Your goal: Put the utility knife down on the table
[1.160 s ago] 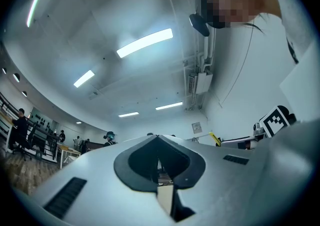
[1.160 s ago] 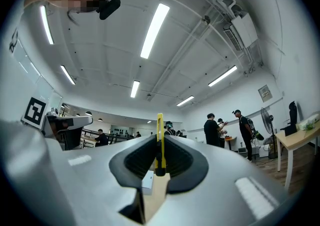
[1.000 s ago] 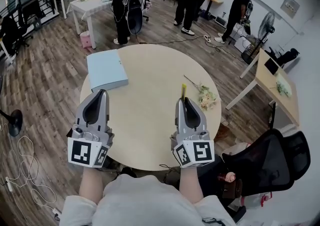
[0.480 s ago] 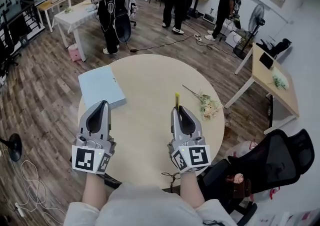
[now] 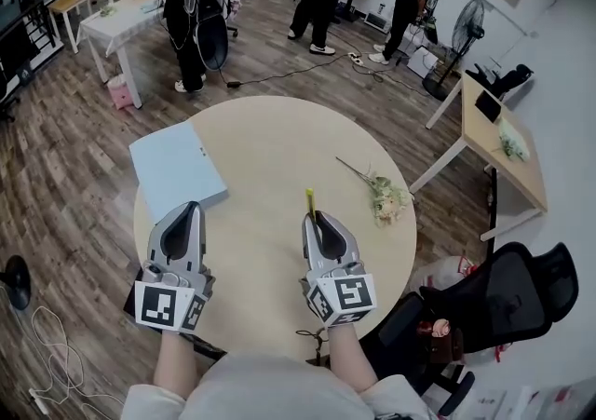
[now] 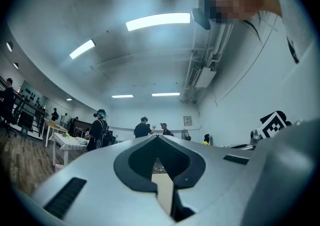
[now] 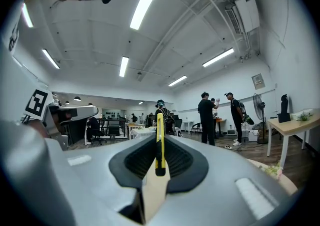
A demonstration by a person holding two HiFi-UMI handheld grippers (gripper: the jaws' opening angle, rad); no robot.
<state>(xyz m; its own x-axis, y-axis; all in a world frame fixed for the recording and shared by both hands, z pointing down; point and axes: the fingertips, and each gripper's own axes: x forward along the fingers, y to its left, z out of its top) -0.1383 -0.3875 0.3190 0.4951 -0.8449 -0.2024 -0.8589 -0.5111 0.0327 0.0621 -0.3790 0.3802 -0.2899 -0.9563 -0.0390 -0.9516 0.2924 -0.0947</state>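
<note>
Between the jaws of the right gripper [image 5: 318,219]: one utility knife [image 7: 159,137], yellow and slim, standing edge-on and poking out past the tips. The jaws are clamping it firmly.

Alongside, the left gripper [image 5: 185,215] is hovering, its jaws pressing together on nothing. Both are hanging over the near half of the round counter [image 5: 270,129].

Change over the last second: the right gripper is drifting back from the flower sprig [image 5: 384,195] toward the person's side of the counter, with the knife remaining gripped throughout.

Reading: the knife is not yet lying on the counter, so by my judgement lowering and release are still pending.

Also on the counter: a pale blue flat box [image 5: 177,171], far left, well apart from the knife.
</note>
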